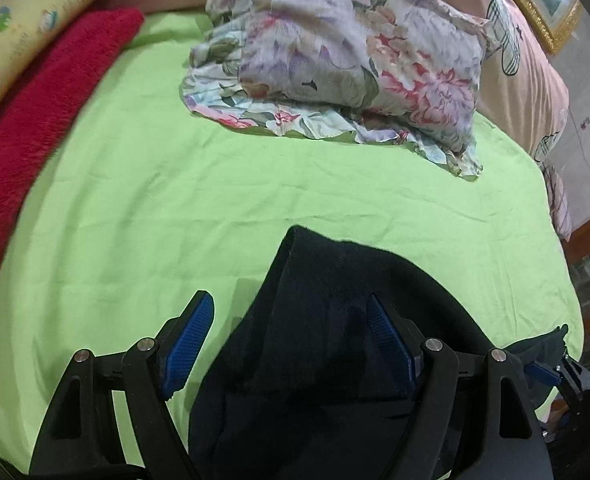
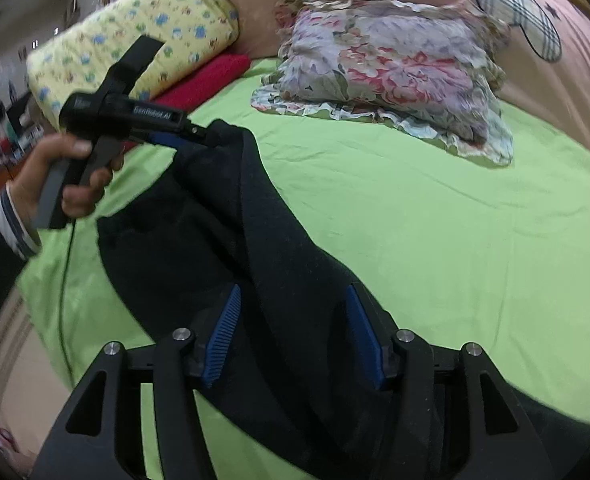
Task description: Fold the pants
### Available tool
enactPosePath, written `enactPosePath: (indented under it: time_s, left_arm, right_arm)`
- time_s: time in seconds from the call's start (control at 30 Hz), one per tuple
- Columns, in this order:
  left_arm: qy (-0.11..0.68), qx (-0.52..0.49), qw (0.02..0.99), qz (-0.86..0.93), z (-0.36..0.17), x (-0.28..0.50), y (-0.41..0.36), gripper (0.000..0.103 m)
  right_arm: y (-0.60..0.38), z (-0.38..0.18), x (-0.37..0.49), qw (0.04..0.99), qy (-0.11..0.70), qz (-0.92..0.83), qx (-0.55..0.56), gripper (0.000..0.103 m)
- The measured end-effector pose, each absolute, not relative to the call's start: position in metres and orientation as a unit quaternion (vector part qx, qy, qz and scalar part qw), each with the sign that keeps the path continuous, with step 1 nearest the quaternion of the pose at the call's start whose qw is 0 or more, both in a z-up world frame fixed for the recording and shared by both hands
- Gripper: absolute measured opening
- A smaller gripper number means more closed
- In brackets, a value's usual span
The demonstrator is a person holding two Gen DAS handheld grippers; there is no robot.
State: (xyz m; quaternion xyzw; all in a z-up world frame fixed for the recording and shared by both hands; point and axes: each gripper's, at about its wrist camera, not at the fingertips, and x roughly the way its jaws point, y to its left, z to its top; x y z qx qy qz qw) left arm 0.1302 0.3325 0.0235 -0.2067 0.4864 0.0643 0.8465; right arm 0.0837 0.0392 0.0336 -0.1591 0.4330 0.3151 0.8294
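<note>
**Pants strung between my two grippers**

My left gripper (image 1: 291, 340) stands open, pads off the cloth, at the far end of the pants (image 2: 255, 240). They run lengthwise from it, across the green sheet (image 2: 415, 220), to my right gripper (image 2: 293, 332), also open astride them.

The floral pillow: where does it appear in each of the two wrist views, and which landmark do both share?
Left wrist view: the floral pillow lies at top centre, on the far part of the green sheet.
Right wrist view: the floral pillow lies at upper right of centre.
Shared landmark: the red blanket beside the yellow bolster.
</note>
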Motion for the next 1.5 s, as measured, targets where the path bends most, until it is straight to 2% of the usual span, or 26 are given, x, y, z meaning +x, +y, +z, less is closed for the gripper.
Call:
enactPosePath:
  time_s: [0.13, 0.17, 0.23, 0.27, 0.3, 0.33, 0.37, 0.47, 0.67, 0.97, 1.3, 1.43, 1.5]
  left_arm:
    - [0.488, -0.211, 0.846, 0.039, 0.019, 0.141, 0.334, 0.079]
    - [0.487, -0.210, 0.847, 0.034, 0.019, 0.143, 0.334, 0.077]
    - [0.491, -0.207, 0.846, 0.028, 0.017, 0.147, 0.334, 0.065]
    - [0.494, -0.208, 0.844, 0.023, 0.015, 0.147, 0.333, 0.047]
    - [0.497, -0.205, 0.843, 0.025, 0.014, 0.148, 0.332, 0.045]
    - [0.495, -0.197, 0.846, 0.028, 0.015, 0.146, 0.330, 0.044]
    - [0.492, -0.191, 0.849, 0.028, 0.016, 0.144, 0.328, 0.041]
    - [0.475, -0.180, 0.861, 0.025, 0.025, 0.134, 0.322, 0.030]
    - [0.430, -0.160, 0.888, 0.031, 0.054, 0.100, 0.308, 0.027]
    - [0.367, -0.147, 0.917, 0.051, 0.075, 0.029, 0.282, 0.027]
    - [0.333, -0.184, 0.921, 0.080, 0.044, -0.033, 0.281, 0.026]
    - [0.334, -0.196, 0.917, 0.095, 0.025, -0.043, 0.285, 0.026]
    - [0.330, -0.198, 0.917, 0.103, 0.021, -0.047, 0.285, 0.026]
  right_arm:
    - [0.048, 0.026, 0.088, 0.828, 0.429, 0.307, -0.188, 0.056]
    - [0.049, 0.024, 0.090, 0.828, 0.429, 0.305, -0.192, 0.056]
    - [0.051, 0.020, 0.093, 0.828, 0.430, 0.299, -0.201, 0.055]
    - [0.052, 0.018, 0.094, 0.827, 0.429, 0.298, -0.205, 0.047]
    - [0.053, 0.017, 0.095, 0.827, 0.430, 0.296, -0.209, 0.040]
    - [0.053, 0.015, 0.097, 0.826, 0.433, 0.291, -0.213, 0.028]
    - [0.052, 0.015, 0.098, 0.827, 0.434, 0.289, -0.212, 0.022]
    - [0.044, 0.019, 0.099, 0.832, 0.430, 0.293, -0.191, 0.016]
    - [0.031, 0.034, 0.089, 0.836, 0.423, 0.318, -0.143, 0.014]
    - [0.022, 0.040, 0.052, 0.831, 0.393, 0.356, -0.166, 0.014]
    - [0.023, 0.017, 0.034, 0.815, 0.408, 0.373, -0.171, 0.015]
    - [0.030, 0.005, 0.025, 0.803, 0.420, 0.380, -0.183, 0.018]
    - [0.033, 0.000, 0.019, 0.796, 0.425, 0.385, -0.192, 0.026]
